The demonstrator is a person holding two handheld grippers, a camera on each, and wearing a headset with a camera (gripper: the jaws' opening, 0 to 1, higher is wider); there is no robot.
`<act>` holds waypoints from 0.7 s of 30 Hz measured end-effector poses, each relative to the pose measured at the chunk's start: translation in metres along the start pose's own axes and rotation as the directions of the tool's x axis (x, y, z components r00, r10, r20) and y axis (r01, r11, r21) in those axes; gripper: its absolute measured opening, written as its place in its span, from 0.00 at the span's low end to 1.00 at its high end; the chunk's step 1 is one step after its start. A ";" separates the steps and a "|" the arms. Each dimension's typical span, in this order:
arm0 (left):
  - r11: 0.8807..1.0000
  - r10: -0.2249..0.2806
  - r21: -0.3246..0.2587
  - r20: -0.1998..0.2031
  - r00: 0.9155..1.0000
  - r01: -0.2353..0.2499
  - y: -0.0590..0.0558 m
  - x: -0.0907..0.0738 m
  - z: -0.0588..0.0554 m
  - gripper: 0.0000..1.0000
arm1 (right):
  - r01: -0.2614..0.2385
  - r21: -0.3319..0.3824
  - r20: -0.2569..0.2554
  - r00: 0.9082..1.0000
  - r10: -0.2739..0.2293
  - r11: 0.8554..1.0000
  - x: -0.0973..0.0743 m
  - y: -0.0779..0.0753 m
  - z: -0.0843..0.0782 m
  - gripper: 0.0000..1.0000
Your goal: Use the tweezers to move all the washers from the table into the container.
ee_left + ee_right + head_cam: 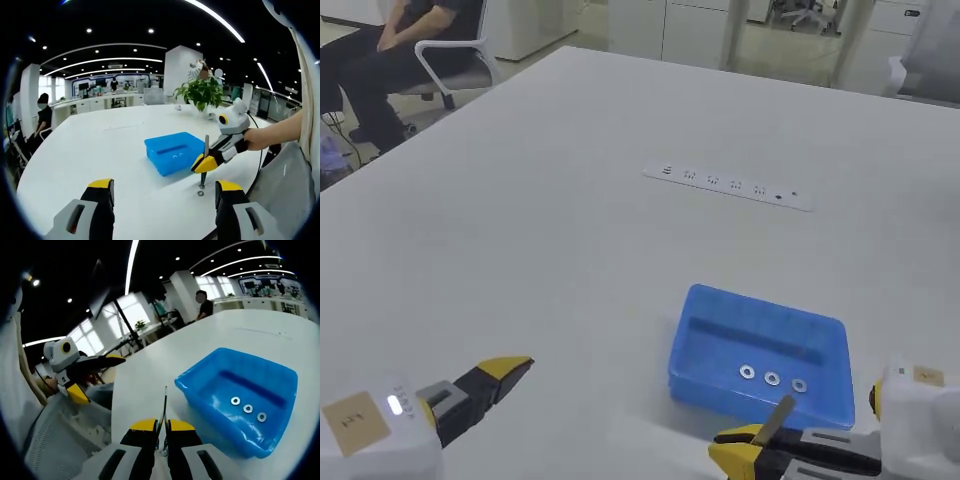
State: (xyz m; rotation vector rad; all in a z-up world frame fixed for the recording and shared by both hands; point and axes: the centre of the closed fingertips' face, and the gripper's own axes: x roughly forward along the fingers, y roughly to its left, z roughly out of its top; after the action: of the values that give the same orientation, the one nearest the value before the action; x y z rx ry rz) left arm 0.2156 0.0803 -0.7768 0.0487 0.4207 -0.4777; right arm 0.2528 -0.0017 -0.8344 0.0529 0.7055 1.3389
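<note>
Right tool (pixel 163 427): its two yellow-tipped jaws are pressed together on the slim grey metal tweezers (pixel 164 402), which project forward from between them. In the left gripper view, the right tool (pixel 206 164) is gripped by a person's hand (pixel 257 139). It carries the tweezers (pixel 205 147) nearly upright, with the lower tip pointing down at one small silver metal washer (pixel 201 192). This washer lies on the white desk (pixel 100 150), between the container and the desk edge nearest the person. Whether the tip touches the washer cannot be told.

Left tool (pixel 165 192): jaws spread wide, gripping nothing. In the head view, the left tool (pixel 505 372) hangs over the near left part of the desk (pixel 570 230), well apart from the container.

The blue rectangular plastic container (pixel 760 340) sits flat on the near right part of the desk, just beyond the right tool (pixel 735 447) and the tweezers (pixel 778 416). Three washers (pixel 772 379) lie in a short row on its floor, apart from one another and closer to its near wall. The right gripper view shows the same container (pixel 210 390) and the same row of washers (pixel 248 408).

A flat white power strip (pixel 730 186) lies on the desk between the container and the far edge. Past the far left corner, a person sits on a white-framed office chair (pixel 455 60).
</note>
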 end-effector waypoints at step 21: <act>1.000 0.001 0.002 -0.003 1.000 -0.001 0.001 0.001 -0.001 0.84 | -0.027 -0.265 -0.094 0.996 0.002 0.964 0.004 0.018 -0.011 0.05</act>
State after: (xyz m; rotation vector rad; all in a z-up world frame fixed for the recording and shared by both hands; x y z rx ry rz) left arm 0.2165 0.0812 -0.7781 0.0520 0.4233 -0.4771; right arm 0.2319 0.0023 -0.8371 -0.2217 0.5985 1.4471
